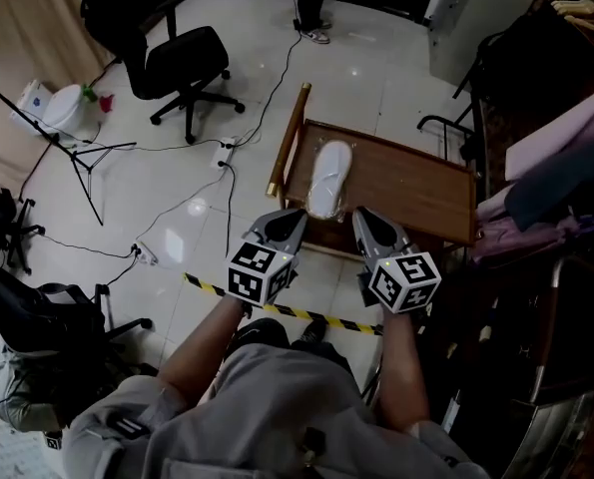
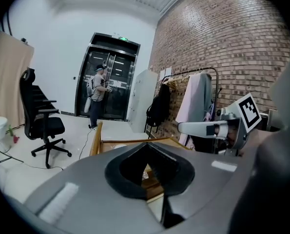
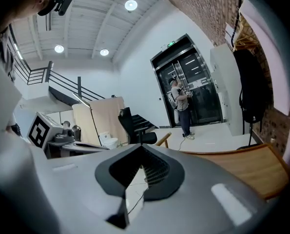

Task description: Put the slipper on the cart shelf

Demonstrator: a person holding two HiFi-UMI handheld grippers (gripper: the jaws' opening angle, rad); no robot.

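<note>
White floor tiles (image 1: 376, 78) strewn with cables surround a wooden cart (image 1: 416, 193). The pale slipper (image 1: 328, 178) lies flat on the cart's top shelf, near its left end beside the handle. The left gripper (image 1: 295, 218) and right gripper (image 1: 360, 216) hang at the cart's near edge, each with jaws closed on nothing, the left one just beside the slipper's near end. The placing looks done. If the slipper needs shifting, spread the jaws first, pinch one side edge of the sole, and lift it clear of the shelf's raised rim rather than dragging it.
</note>
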